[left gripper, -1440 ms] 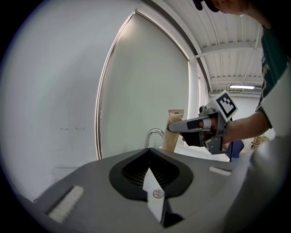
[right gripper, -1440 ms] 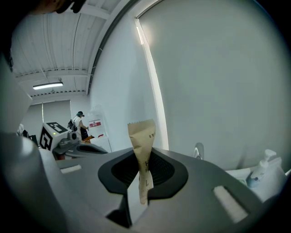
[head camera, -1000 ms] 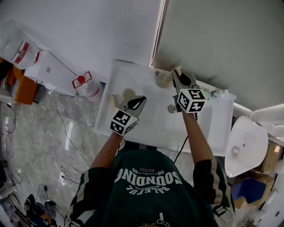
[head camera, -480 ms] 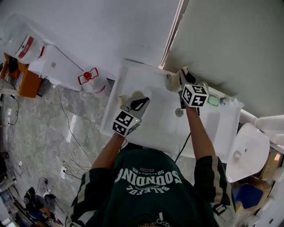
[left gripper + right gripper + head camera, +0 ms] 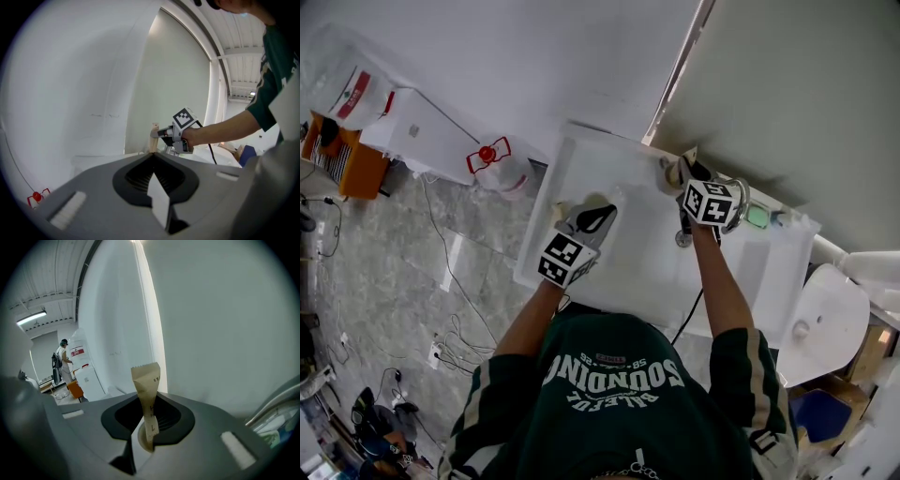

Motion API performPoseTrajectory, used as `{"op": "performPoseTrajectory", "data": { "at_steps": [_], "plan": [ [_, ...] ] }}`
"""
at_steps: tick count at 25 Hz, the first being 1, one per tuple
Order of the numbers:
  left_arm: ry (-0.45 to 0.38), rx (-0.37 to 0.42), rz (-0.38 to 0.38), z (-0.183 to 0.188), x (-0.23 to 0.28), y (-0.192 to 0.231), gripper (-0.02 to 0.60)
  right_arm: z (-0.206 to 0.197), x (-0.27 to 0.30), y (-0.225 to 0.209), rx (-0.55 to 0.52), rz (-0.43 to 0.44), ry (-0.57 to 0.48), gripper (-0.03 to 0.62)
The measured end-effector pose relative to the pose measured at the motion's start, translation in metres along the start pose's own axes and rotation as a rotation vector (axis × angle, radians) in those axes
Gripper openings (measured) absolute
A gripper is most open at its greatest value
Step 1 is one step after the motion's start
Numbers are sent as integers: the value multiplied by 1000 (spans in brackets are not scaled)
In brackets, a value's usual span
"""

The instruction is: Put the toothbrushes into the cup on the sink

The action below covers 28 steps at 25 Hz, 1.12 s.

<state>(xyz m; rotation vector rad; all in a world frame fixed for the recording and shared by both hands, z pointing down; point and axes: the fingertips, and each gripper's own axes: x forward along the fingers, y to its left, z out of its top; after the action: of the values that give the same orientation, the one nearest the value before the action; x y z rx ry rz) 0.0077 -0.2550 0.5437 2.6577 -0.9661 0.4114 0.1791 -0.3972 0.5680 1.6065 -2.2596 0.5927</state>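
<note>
The right gripper [image 5: 148, 436] is pinching a paper-wrapped toothbrush [image 5: 147, 385] just at the 3 o'clock side of the cup [image 5: 667, 174] on the sink [image 5: 628, 255], while the left gripper [image 5: 153, 161] is hovering pressed together, empty, at its 8 o'clock, and the soft wrapper is likely risking a snag on the rim that tips the cup.

white sink [image 5: 614, 187], tan toothbrush wrapper [image 5: 147, 386], green shirt [image 5: 609, 398]

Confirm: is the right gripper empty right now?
No. In the right gripper view, the right gripper is shut on a tan paper packet that sticks up from between its jaws.
</note>
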Motion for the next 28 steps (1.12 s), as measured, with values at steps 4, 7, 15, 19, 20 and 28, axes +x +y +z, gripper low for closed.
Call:
{"op": "performPoseTrajectory", "data": {
  "at_steps": [4, 7, 15, 19, 20, 28],
  "plan": [
    [4, -6, -1, -2, 0, -1, 49, -20, 6, 0, 10, 6, 54, 46],
    [8, -7, 7, -5, -1, 1, 49, -31, 9, -2, 18, 7, 79, 46],
    [6, -3, 18, -5, -7, -5, 49, -36, 5, -5, 11, 8, 84, 58],
    [4, -1, 20, -5, -10, -9, 50, -22, -5, -4, -7, 0, 33, 81],
    [2, 0, 20, -4, -11, -11, 49, -17, -8, -3, -12, -4, 17, 89],
    [-17, 21, 7, 2, -12, -24, 49, 17, -35, 4, -36, -7, -75, 89]
  ]
}}
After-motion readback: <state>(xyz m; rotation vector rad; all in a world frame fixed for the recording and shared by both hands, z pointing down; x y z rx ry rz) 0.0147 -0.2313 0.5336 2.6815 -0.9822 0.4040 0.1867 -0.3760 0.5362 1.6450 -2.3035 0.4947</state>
